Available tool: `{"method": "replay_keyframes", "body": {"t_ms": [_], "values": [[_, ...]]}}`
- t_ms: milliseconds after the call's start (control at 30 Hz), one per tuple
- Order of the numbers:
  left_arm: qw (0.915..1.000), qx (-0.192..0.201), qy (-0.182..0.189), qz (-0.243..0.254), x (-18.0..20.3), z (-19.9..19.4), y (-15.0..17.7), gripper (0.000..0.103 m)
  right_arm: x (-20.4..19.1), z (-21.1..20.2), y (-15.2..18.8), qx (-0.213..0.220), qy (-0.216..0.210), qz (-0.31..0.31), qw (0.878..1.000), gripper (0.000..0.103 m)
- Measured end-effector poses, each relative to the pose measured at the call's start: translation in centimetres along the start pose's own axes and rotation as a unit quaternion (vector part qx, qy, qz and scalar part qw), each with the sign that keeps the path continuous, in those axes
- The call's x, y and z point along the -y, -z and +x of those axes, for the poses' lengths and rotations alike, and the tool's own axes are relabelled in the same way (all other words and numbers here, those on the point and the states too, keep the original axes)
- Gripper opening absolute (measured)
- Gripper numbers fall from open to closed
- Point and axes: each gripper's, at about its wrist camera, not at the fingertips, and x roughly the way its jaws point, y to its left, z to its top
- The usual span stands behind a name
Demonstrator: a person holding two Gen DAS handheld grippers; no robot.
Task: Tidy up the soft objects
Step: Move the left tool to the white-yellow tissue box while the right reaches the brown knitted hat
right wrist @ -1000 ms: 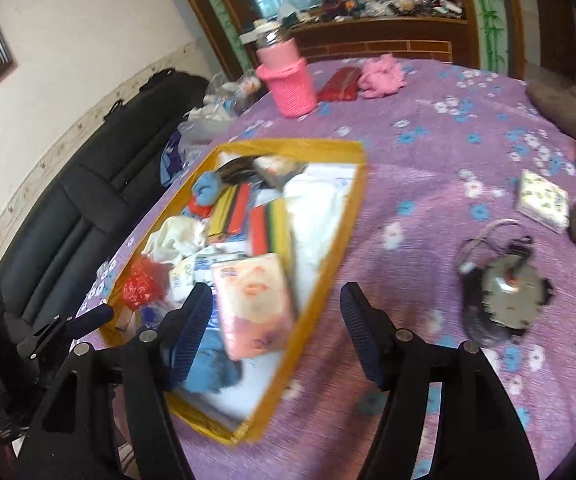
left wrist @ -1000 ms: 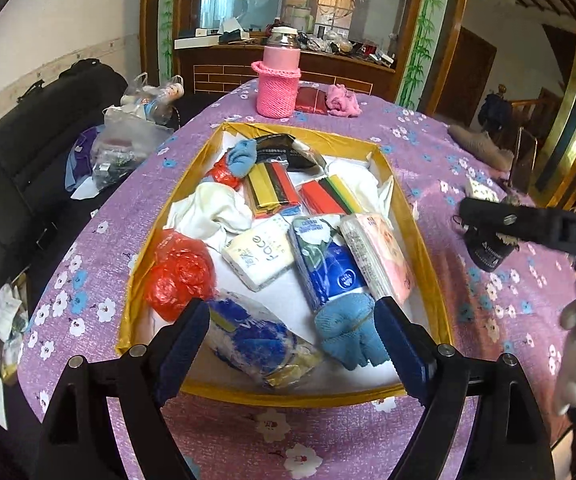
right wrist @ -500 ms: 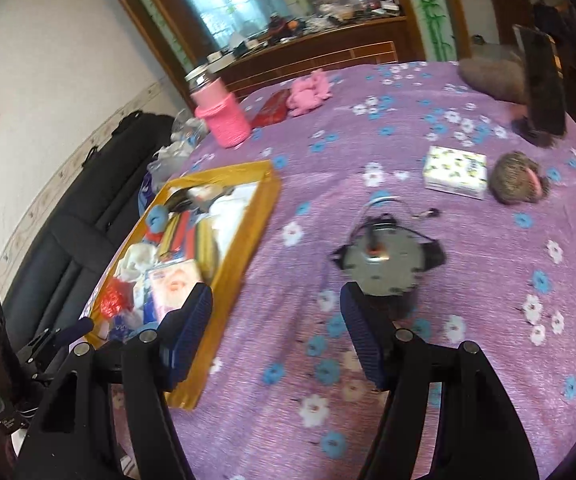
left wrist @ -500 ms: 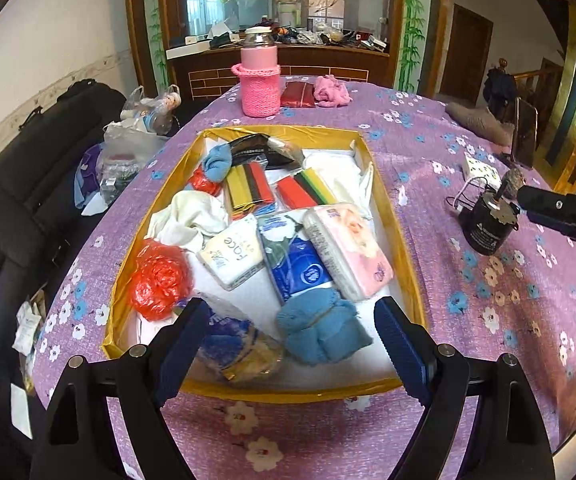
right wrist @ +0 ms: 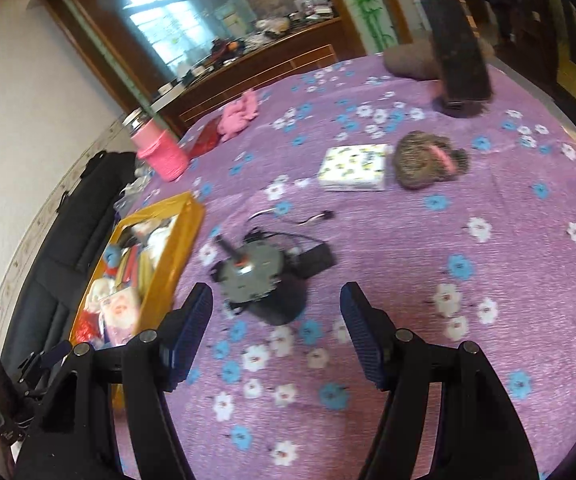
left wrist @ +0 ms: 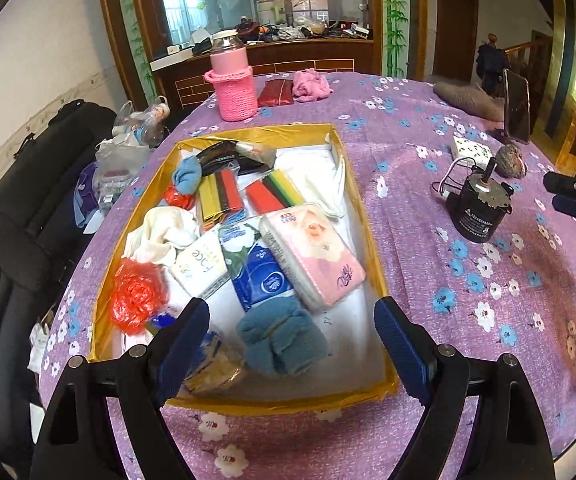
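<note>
A gold-edged box [left wrist: 371, 240] on the purple flowered cloth holds several soft things: a blue sock bundle [left wrist: 280, 340], a pink tissue pack [left wrist: 311, 252], a blue tissue pack [left wrist: 256, 276], a red bag [left wrist: 136, 296], a white cloth [left wrist: 164, 232]. My left gripper [left wrist: 291, 344] hangs open over the box's near end, nothing between its fingers. My right gripper [right wrist: 276, 336] is open above bare cloth, just short of a black motor [right wrist: 264, 280]. Beyond it lie a white patterned tissue pack [right wrist: 353, 166] and a brown fuzzy bundle [right wrist: 427, 160]. The box [right wrist: 168, 268] shows at the left.
A pink knitted jar cover [left wrist: 234, 86], a red pouch [left wrist: 276, 92] and a pink cloth [left wrist: 309, 86] stand at the table's far side. A phone on a stand [right wrist: 457, 52] and a brown slipper [left wrist: 467, 100] are far right. A black sofa [left wrist: 12, 216] runs along the left.
The right gripper has swung rightward, away from the box, and now faces the motor and the tissue pack. The left gripper has shifted slightly and rolled; the box looks squarer in its view.
</note>
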Motion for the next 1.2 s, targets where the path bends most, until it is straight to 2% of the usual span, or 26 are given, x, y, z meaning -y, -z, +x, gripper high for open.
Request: {"method": "replay_keyframes", "body": {"t_ms": [633, 700, 900, 967, 1200], "values": [[0.9998, -0.020, 0.003, 0.010, 1.3, 2.6, -1.1, 0.086, 8.0, -2.4, -3.1, 0.035, 0.050, 0.082, 0.995, 0.065], [0.9997, -0.019, 0.014, 0.007, 1.3, 2.6, -1.4, 0.086, 8.6, -2.4, -3.6, 0.038, 0.052, 0.089, 0.994, 0.065], [0.9960, 0.012, 0.087, -0.013, 0.1, 1.0, -4.0, 0.086, 10.5, -2.3, -6.8, 0.064, 0.057, 0.125, 0.988, 0.066], [0.9950, 0.024, 0.096, -0.006, 0.2, 0.4, -5.3, 0.086, 11.2, -1.9, -8.2, 0.070, 0.065, 0.138, 0.986, 0.070], [0.9865, 0.017, 0.163, -0.004, 1.3, 0.9, -10.9, 0.089, 12.8, 2.8, -10.5, 0.044, 0.076, 0.160, 0.983, 0.071]]}}
